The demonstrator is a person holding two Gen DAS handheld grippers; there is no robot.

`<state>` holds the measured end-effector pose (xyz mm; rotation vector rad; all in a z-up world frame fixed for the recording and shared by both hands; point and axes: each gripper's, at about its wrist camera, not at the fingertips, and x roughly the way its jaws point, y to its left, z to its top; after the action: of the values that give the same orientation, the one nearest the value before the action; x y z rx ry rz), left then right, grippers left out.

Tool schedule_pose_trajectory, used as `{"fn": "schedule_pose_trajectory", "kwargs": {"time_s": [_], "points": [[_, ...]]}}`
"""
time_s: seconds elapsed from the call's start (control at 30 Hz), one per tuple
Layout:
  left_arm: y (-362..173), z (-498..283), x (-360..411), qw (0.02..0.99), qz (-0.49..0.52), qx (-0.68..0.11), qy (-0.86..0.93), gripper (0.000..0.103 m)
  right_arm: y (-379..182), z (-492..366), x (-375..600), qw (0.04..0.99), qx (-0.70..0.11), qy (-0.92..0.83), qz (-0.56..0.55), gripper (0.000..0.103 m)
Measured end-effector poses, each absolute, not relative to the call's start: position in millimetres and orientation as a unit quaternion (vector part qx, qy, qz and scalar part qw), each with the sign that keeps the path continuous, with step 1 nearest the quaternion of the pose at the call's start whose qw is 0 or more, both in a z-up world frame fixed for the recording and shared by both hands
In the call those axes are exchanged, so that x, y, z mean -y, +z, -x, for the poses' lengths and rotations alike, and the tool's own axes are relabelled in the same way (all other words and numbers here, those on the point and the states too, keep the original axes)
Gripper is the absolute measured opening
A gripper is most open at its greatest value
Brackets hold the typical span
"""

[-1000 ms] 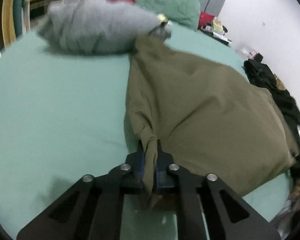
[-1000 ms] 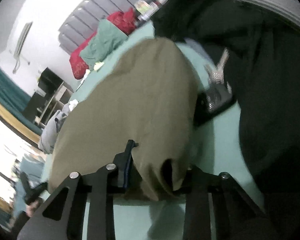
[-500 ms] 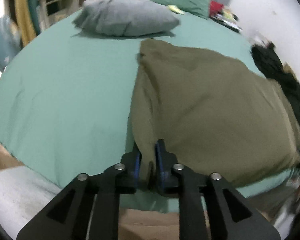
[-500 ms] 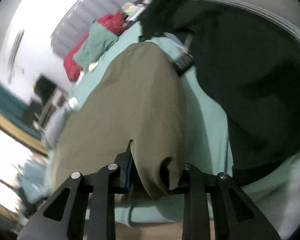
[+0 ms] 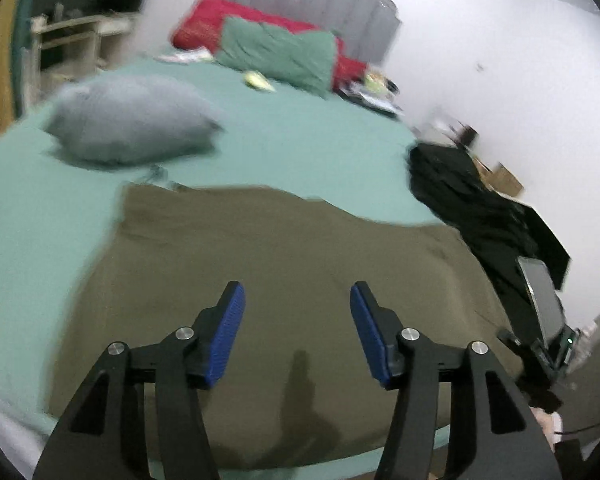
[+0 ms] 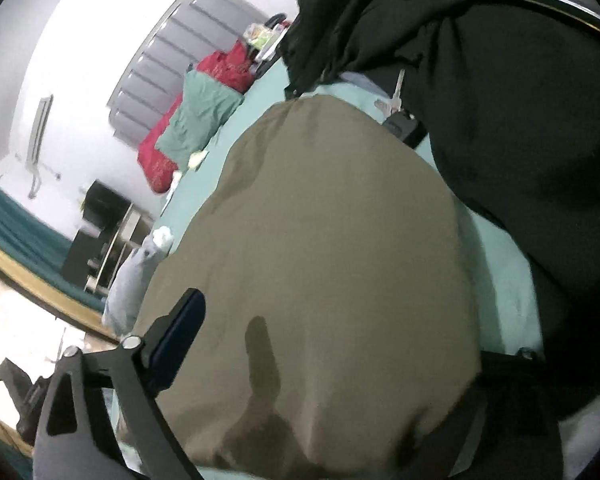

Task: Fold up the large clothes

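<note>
An olive-green garment [image 5: 284,256] lies spread flat on the green bed sheet [image 5: 300,148]. My left gripper [image 5: 296,320] is open and empty, hovering just above the garment's near part. In the right wrist view the same garment [image 6: 320,240] fills the middle. My right gripper [image 6: 332,344] is open wide, its left finger [image 6: 180,328] over the cloth's left edge. Its right finger is partly hidden behind the cloth and the dark clothing.
A grey pillow [image 5: 128,124] lies far left on the bed. Green [image 5: 276,56] and red pillows stand at the grey headboard. A black pile of clothes [image 5: 472,200] and a phone [image 5: 544,300] lie along the right edge; the black clothes [image 6: 500,112] crowd the right gripper.
Both grippers have opened and let go of the olive garment. It now lies flat on the bed. The left gripper has risen and tilted up toward the headboard.
</note>
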<state>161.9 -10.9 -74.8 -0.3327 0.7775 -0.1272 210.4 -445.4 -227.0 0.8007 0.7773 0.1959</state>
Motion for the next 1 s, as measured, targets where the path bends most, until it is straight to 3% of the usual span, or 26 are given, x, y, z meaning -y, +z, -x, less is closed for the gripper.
{"fn": "schedule_pose_trajectory", "kwargs": {"time_s": [0.23, 0.4, 0.47, 0.5, 0.53, 0.7, 1.0], "points": [[-118.3, -207.5, 76.2, 0.887, 0.135, -0.425, -0.119, 0.058, -218.9, -213.6, 437.9, 0.846, -0.352, 0.092, -0.389, 0.101], [-177.0, -234.2, 91.0, 0.859, 0.119, -0.49, -0.085, 0.058, -223.6, -217.9, 435.4, 0.849, -0.355, 0.089, -0.381, 0.1], [-181.7, -234.0, 99.9, 0.87, 0.094, -0.479, -0.072, 0.058, -221.6, -220.1, 434.0, 0.852, -0.357, 0.097, -0.37, 0.085], [-182.6, -234.0, 107.5, 0.875, 0.072, -0.475, -0.064, 0.058, -220.3, -220.9, 433.0, 0.853, -0.36, 0.097, -0.366, 0.058], [-183.5, -233.1, 109.9, 0.877, 0.065, -0.472, -0.059, 0.059, -219.3, -221.6, 432.8, 0.854, -0.364, 0.095, -0.36, 0.038], [-181.8, -233.0, 110.4, 0.882, 0.054, -0.464, -0.054, 0.059, -208.9, -215.3, 435.5, 0.855, -0.348, 0.111, -0.368, 0.024], [-166.8, -238.3, 96.8, 0.854, 0.079, -0.509, -0.074, 0.059, -119.6, -201.3, 371.7, 0.904, -0.282, 0.164, -0.276, 0.021]]}}
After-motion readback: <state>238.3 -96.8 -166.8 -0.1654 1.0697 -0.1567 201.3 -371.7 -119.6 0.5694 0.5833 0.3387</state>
